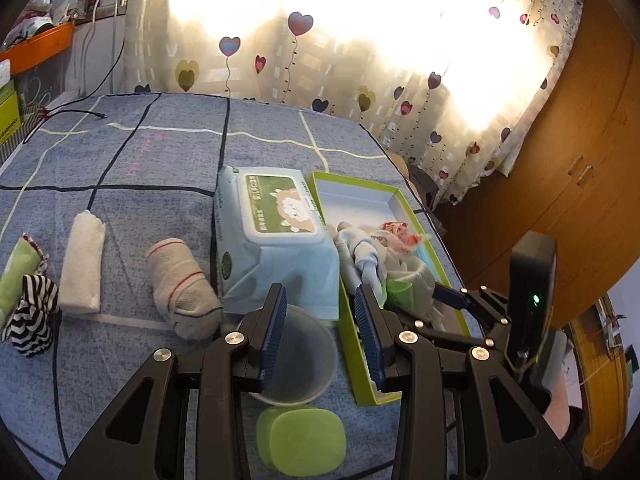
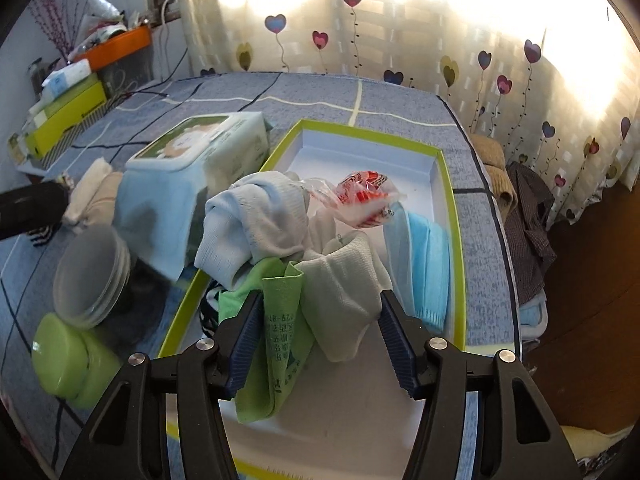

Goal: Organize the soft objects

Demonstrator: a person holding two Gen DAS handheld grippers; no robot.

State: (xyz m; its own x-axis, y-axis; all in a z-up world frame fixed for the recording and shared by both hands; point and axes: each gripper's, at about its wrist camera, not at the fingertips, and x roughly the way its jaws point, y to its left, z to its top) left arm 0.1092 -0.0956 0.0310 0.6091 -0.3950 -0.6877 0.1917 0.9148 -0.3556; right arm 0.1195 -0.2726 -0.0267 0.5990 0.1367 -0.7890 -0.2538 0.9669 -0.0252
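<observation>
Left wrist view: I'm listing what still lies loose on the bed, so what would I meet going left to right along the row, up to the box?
Green packet → striped sock → white folded cloth → red-striped rolled sock → wet wipes pack → green-rimmed box.

The green-rimmed box (image 2: 448,184) lies open on the bed ahead of the right hand-held gripper (image 2: 320,328), its white floor bare at the far end. Heaped at its near end, just beyond that gripper's fingertips, are a pale blue sock (image 2: 240,232), a white sock (image 2: 344,280) and a folded green cloth (image 2: 280,320) hanging between the jaws. Blue face masks (image 2: 428,264) lie flat along the box's right wall. Left of the left hand-held gripper (image 1: 320,320), outside the box, rest a rolled red-striped sock (image 1: 180,280), a rolled white towel (image 1: 82,264) and a black-and-white striped sock (image 1: 32,312).
</observation>
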